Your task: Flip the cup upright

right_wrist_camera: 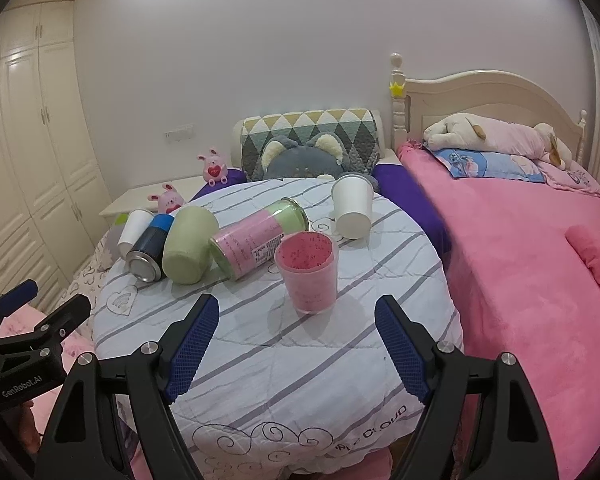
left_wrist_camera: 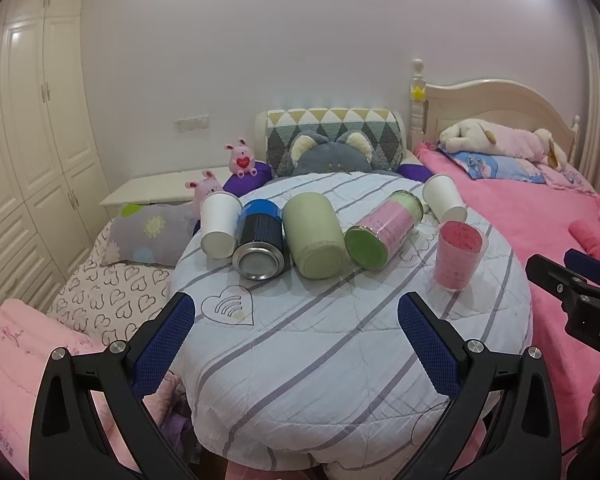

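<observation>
Round surface (left_wrist_camera: pixel 340 344) draped in a pale blue quilted cloth with grey stripes, carrying six containers. The translucent pink plastic cup (right_wrist_camera: pixel 307 272) is standing upright, mouth upward, near the front right of the group and apart from the rest; in the left wrist view it (left_wrist_camera: pixel 458 255) is sitting at the right side of the cloth. Behind it, a glass jar with a pink label and green lid (right_wrist_camera: pixel 256 238) is lying on its side. To the jar's left, a pale green cylindrical container (right_wrist_camera: pixel 188 244) and a black-and-blue metal can (right_wrist_camera: pixel 150 250) are also lying on their sides, the two touching each other. A white paper cup (right_wrist_camera: pixel 134 228) is lying at the far left, just beside the can. A second white paper cup (right_wrist_camera: pixel 353 208) is resting mouth down at the far right of the surface.

The left claw (left_wrist_camera: pixel 296 332) is hovering wide open over the front of the surface, its blue-padded fingers (left_wrist_camera: pixel 164 344) gripping nothing. The right claw (right_wrist_camera: pixel 298 344) is likewise spread wide and empty, with the pink cup lying just ahead of the gap between its fingers (right_wrist_camera: pixel 404 352). A bed with a pink blanket (right_wrist_camera: pixel 520 272) is lying to the right of the surface.
</observation>
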